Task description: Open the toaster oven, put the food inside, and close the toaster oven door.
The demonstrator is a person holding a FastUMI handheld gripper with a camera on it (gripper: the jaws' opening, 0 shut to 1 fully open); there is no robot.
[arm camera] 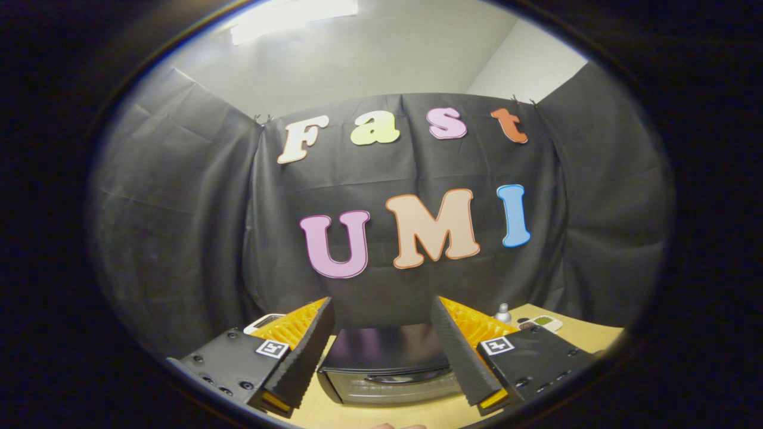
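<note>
Tongs (381,310) held spread apart above the wooden table (590,336), toaster oven (390,366) between them.

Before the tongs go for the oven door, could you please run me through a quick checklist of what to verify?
1. Toaster oven door shut, handle facing the tongs: ok.
2. Tongs open and empty, fingers spread wide: ok.
3. Oven lies between and just beyond the fingers, roughly centred: ok.
4. Handle not yet between the fingers; approach needed: not ok.
5. Food to load located: cannot tell; small items sit on the table beyond the oven's right side, too small to identify.
6. Tabletop just ahead of the door, for it to swing down: cannot tell.
</note>
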